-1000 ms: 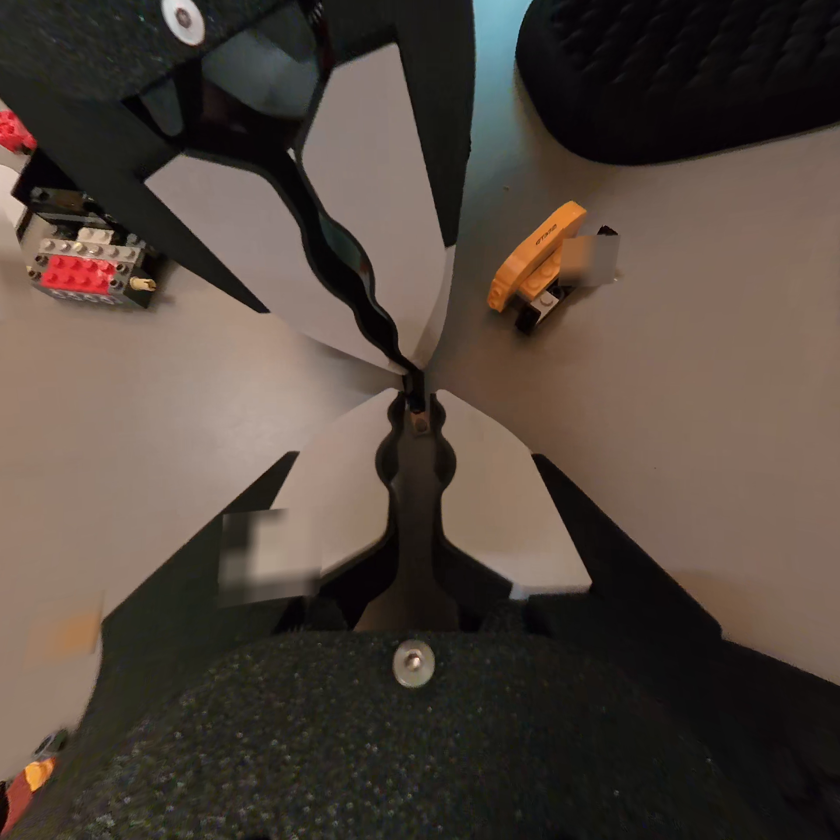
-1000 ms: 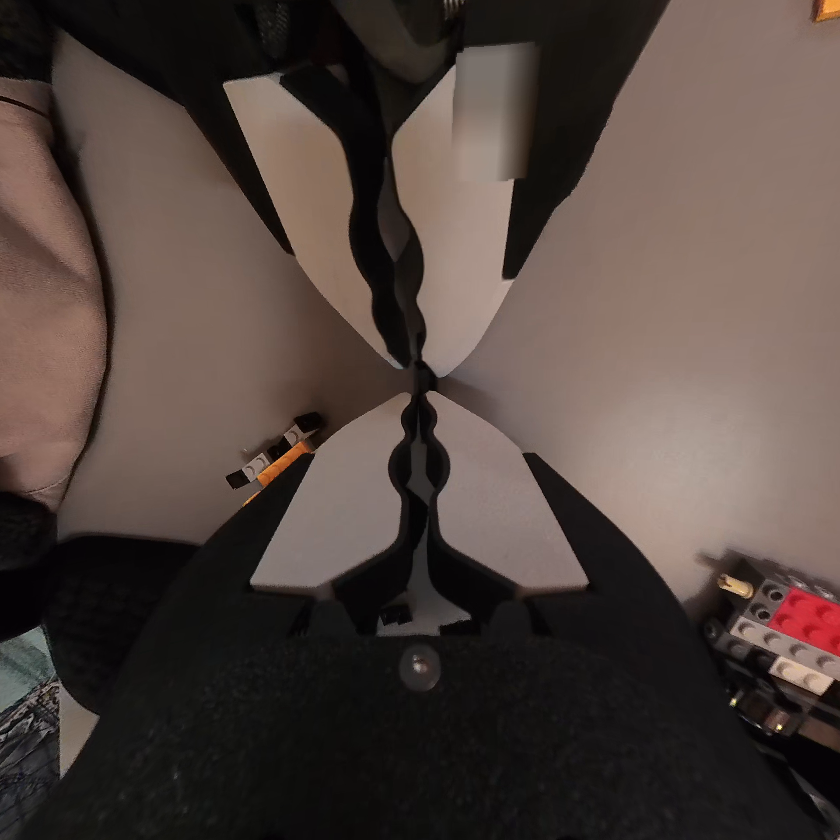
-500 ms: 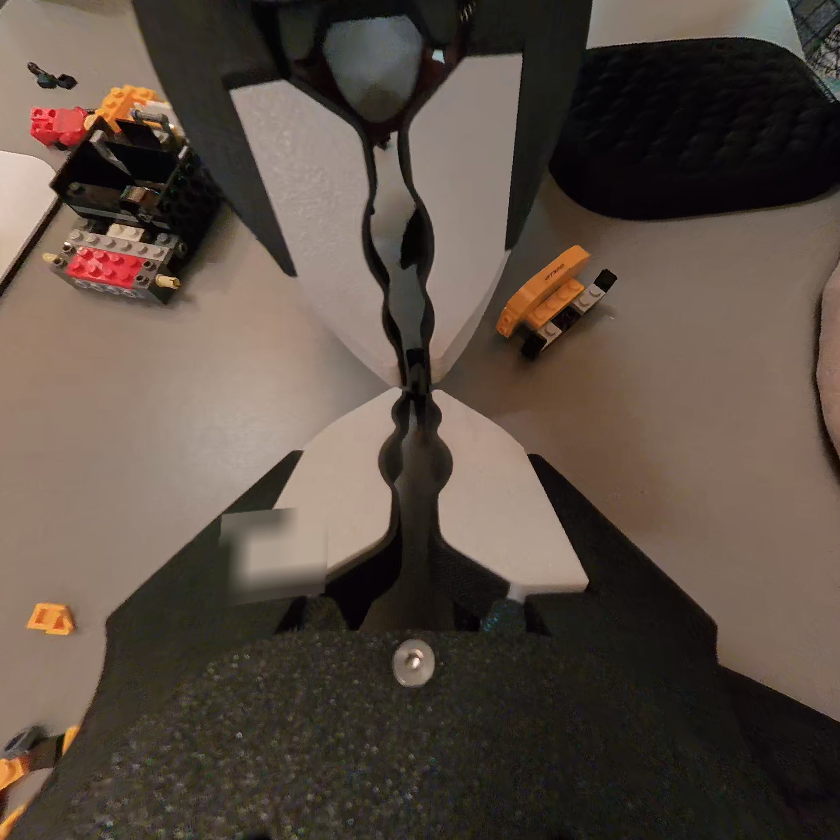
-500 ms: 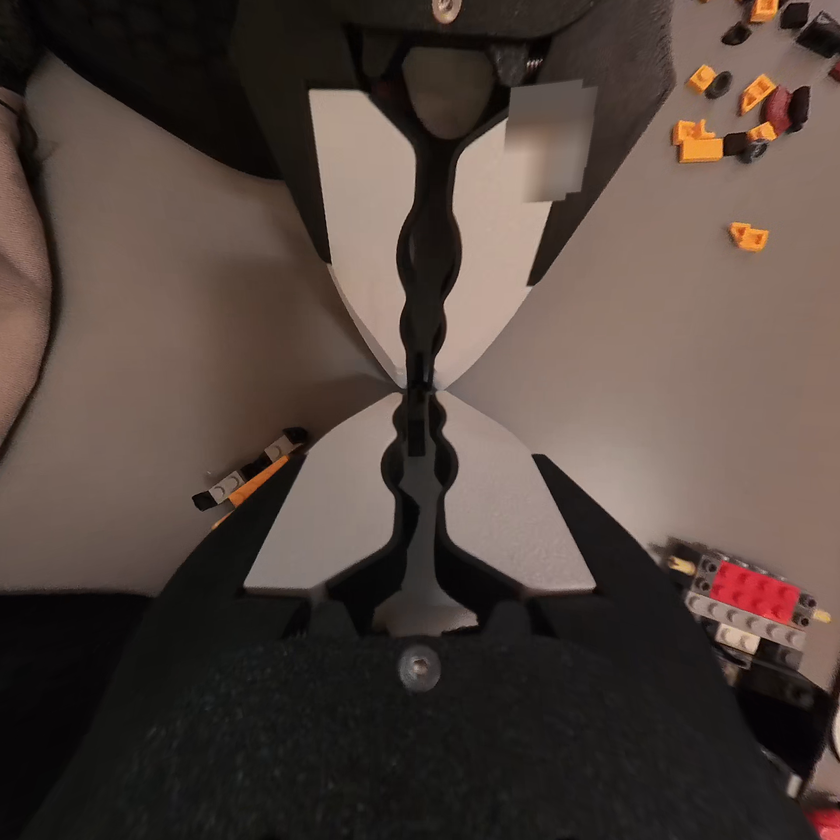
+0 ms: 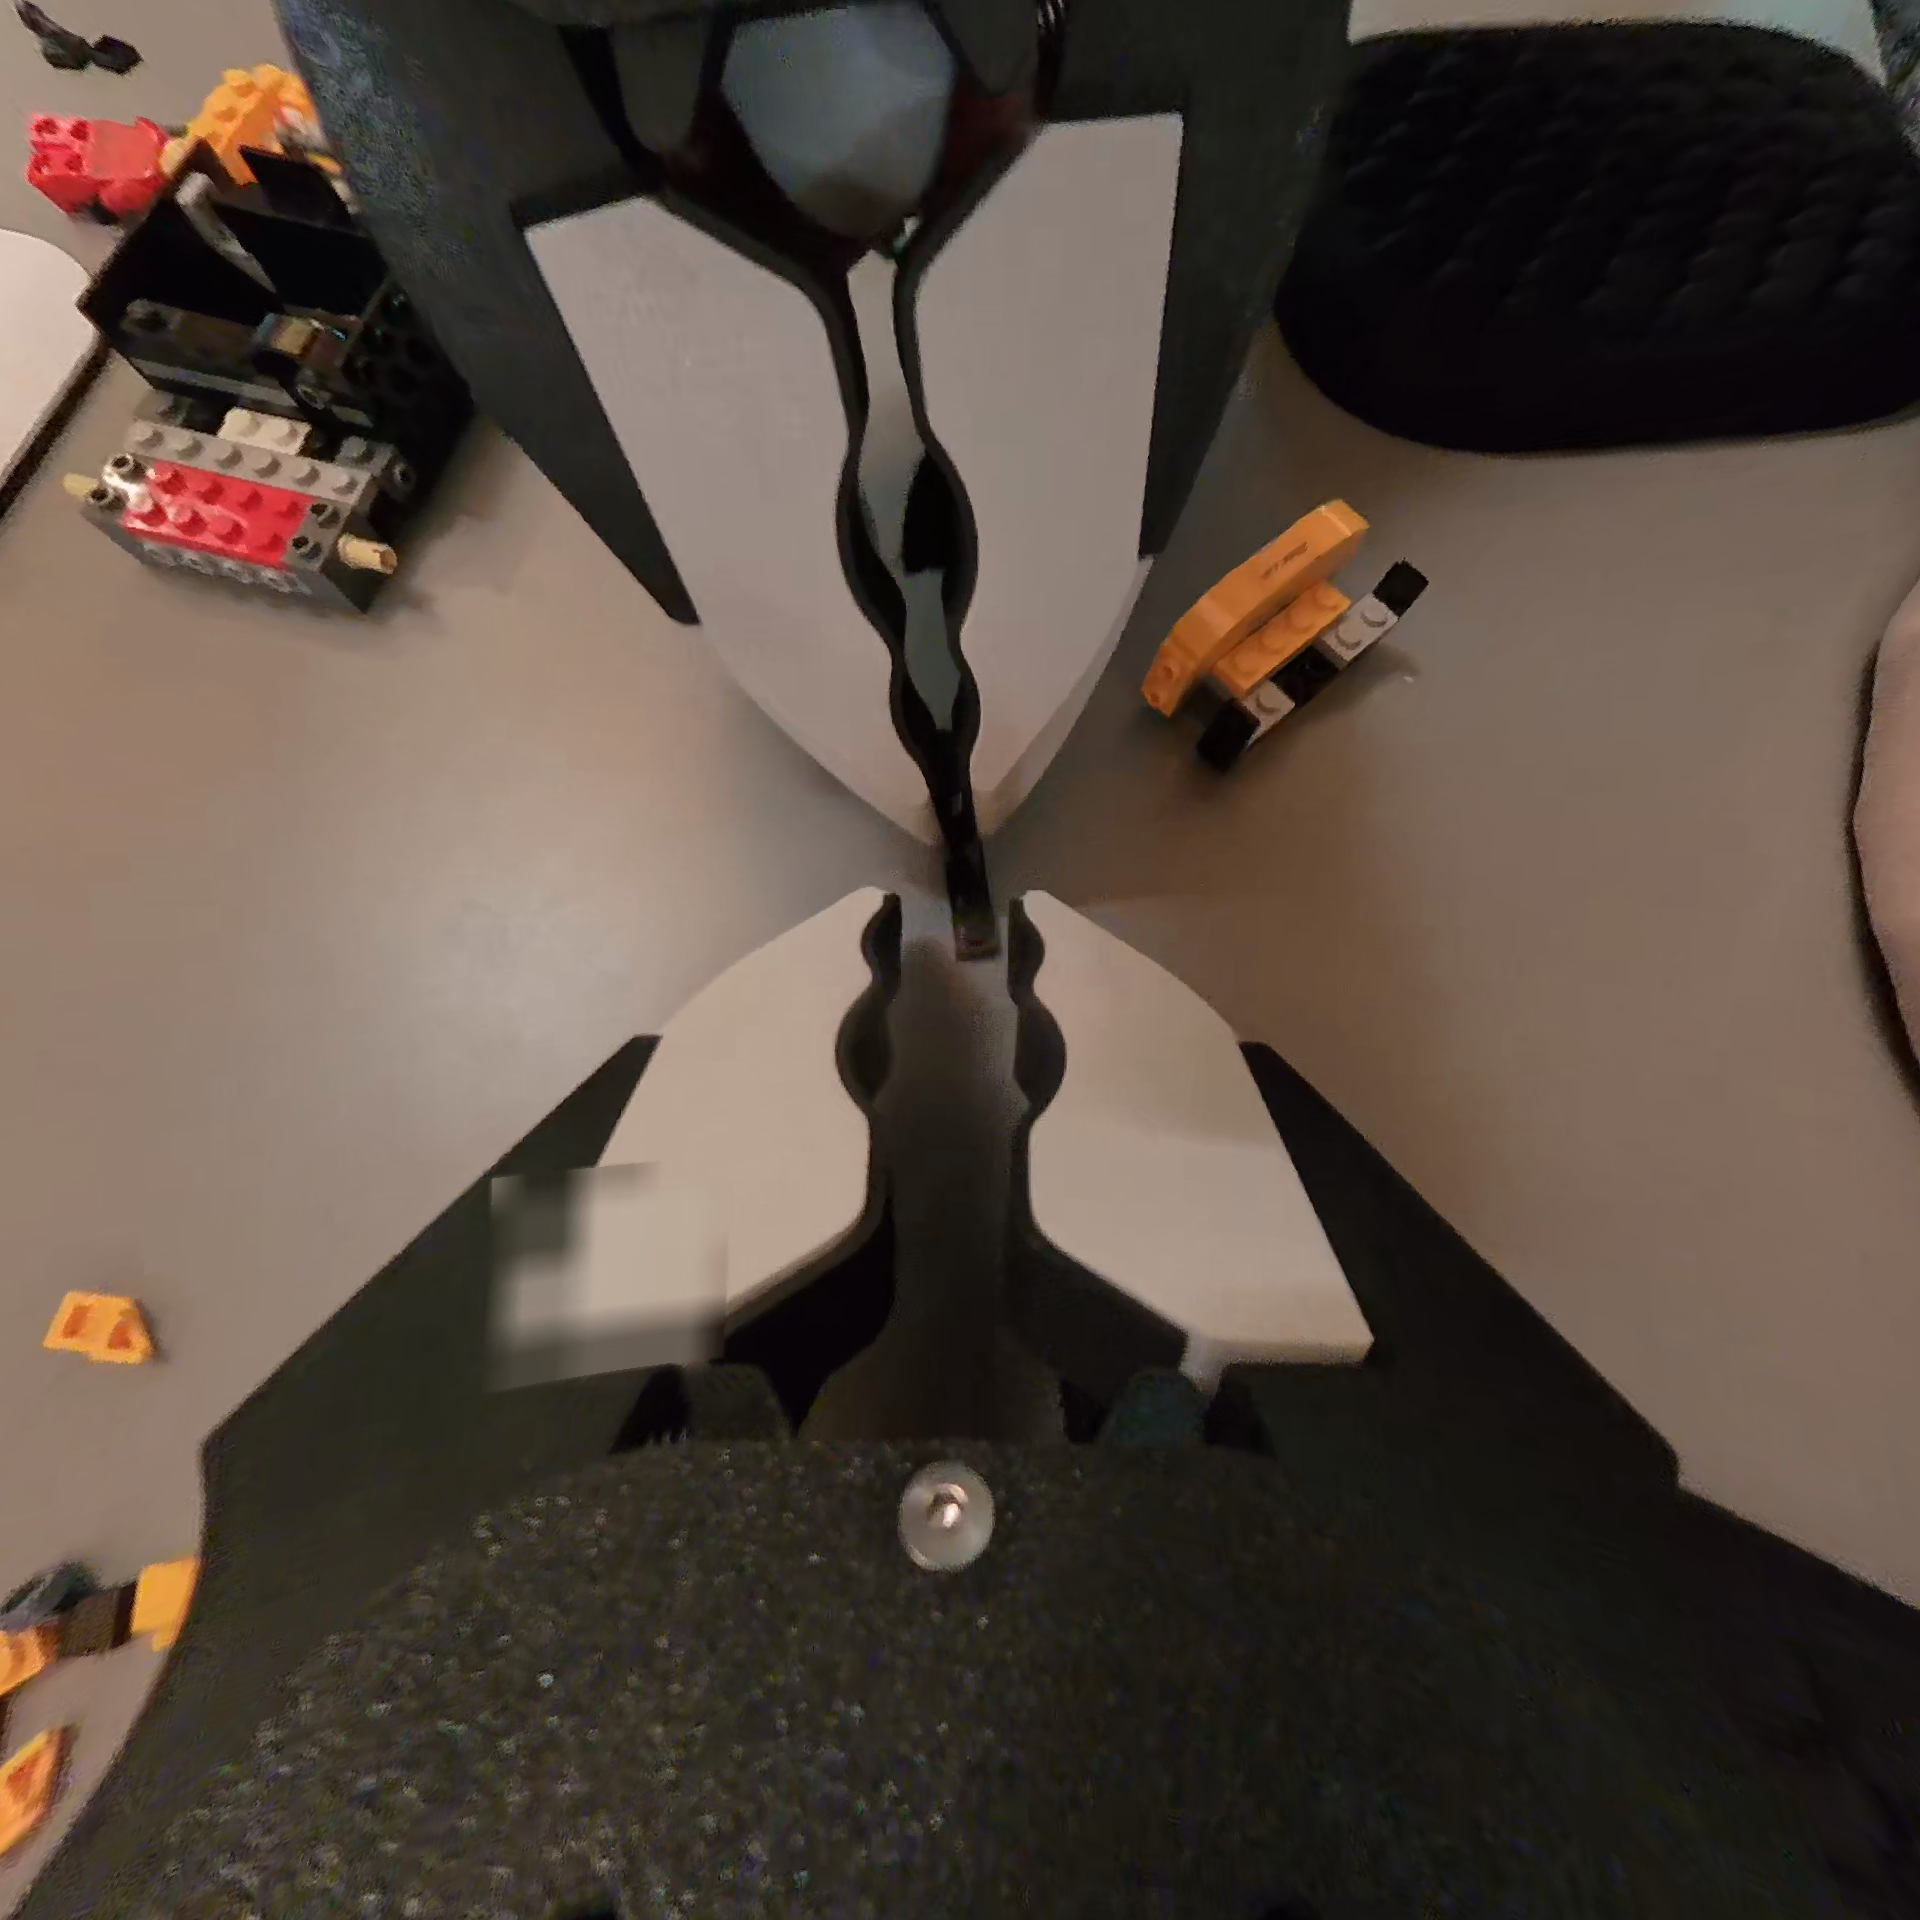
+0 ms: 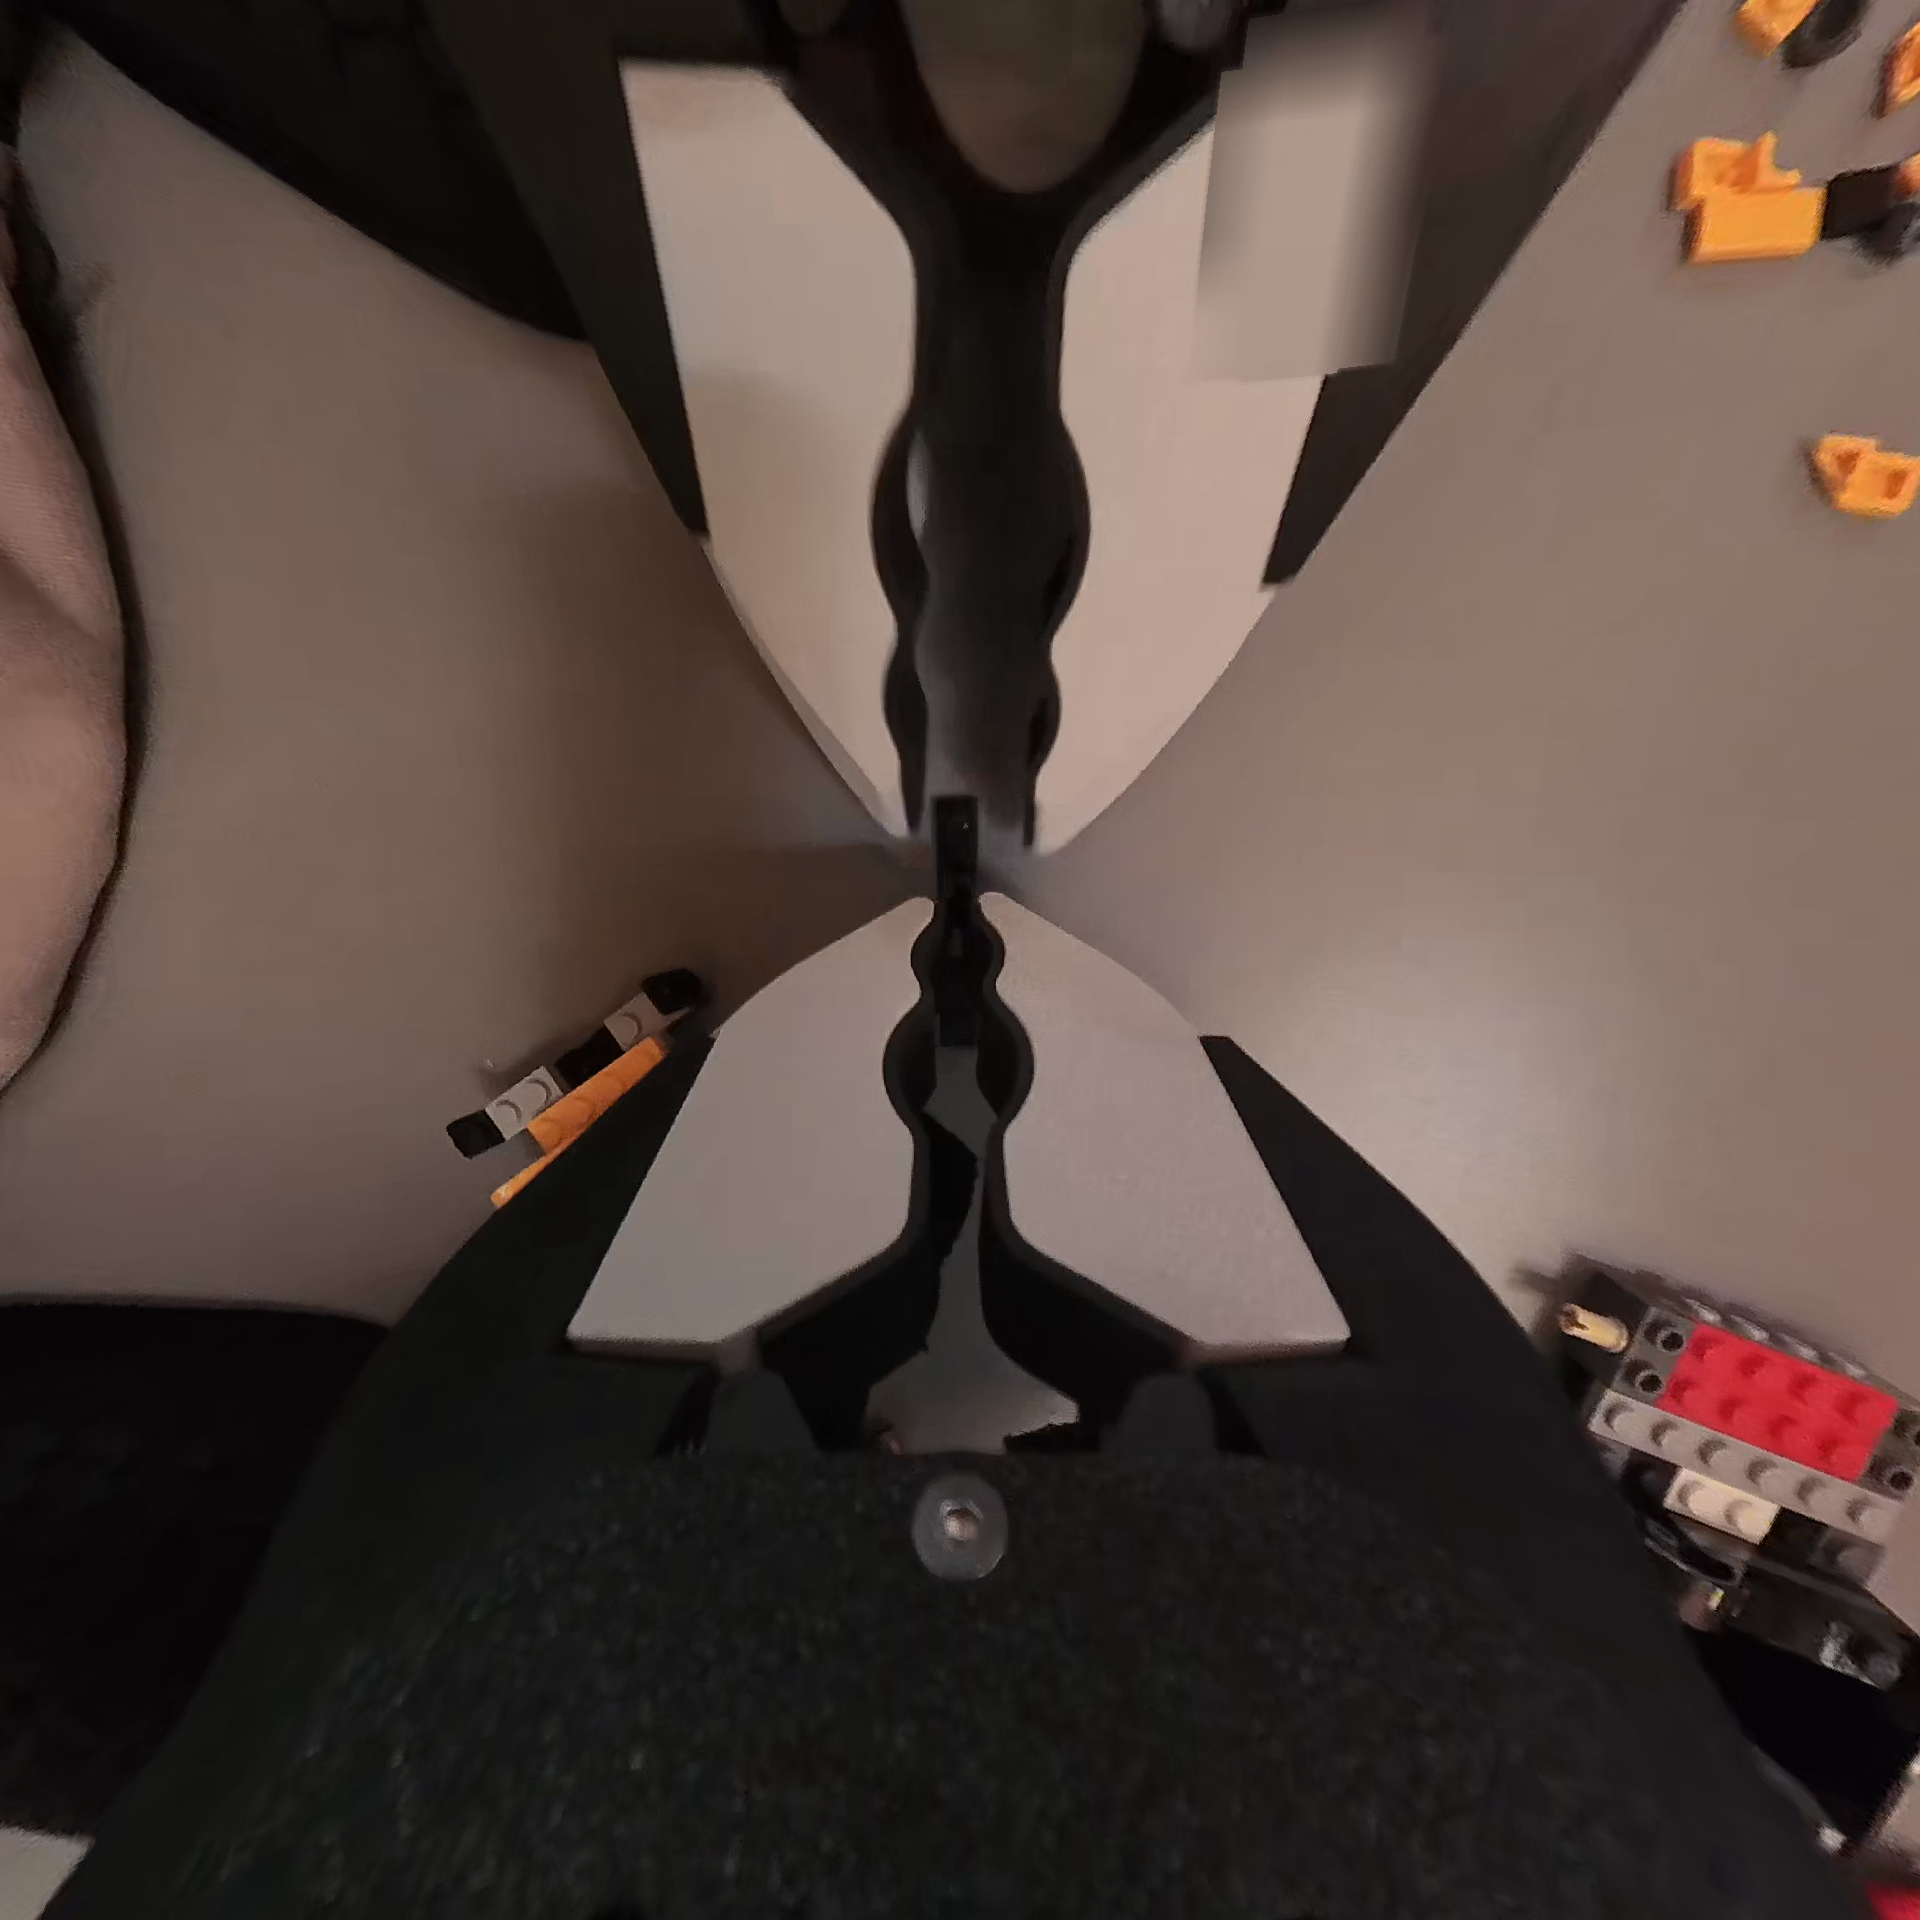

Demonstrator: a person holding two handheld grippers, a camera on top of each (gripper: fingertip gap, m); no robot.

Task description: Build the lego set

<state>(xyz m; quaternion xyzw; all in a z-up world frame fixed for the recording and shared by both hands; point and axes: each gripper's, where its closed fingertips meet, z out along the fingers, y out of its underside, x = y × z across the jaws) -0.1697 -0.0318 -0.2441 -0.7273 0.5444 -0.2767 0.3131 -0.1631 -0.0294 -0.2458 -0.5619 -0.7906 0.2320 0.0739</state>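
Lego strip (image 5: 961, 831) is passing over: my right jaws are clamping it, left jaws seemingly just released.

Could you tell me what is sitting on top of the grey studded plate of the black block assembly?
A red brick sits on the grey plate, with a white piece behind. What's underneath them is covered.

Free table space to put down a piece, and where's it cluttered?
Bare table between the black-and-red build and the left gripper. More bare table right of the orange-and-black assembly, below the dark cushion. Crowded: loose orange pieces at far side.
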